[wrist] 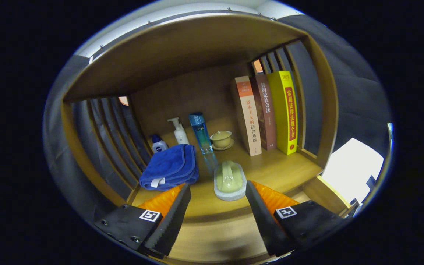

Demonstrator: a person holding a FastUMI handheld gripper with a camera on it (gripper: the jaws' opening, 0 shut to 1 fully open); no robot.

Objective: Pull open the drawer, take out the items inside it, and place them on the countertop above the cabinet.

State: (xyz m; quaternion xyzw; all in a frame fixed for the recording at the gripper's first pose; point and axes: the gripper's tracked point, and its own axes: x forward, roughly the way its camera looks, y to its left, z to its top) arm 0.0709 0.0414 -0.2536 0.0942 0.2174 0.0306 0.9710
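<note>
Jaws: the gripper (217,209) sits at lower centre of the frame, spread wide and holding nothing.
Scrub brush: a pale green brush with a handle on a white base (229,180) lies on the desk (271,167) just ahead of the jaws and between their lines, apart from both; by my reading, an item lifted from the drawer and set down here.
Blue towel (170,166): folded, lower left of centre, beside the left jaw tip.
Back row: a lotion bottle (158,143), a pump bottle (179,131), a blue water bottle (200,132) and a lidded teacup on a saucer (222,139) stand upright towards the rear panel, leaving the front free for placing.
Books (267,114): three upright, centre right, against the slatted side.
Drawer: below the desk; I cannot tell its state.
</note>
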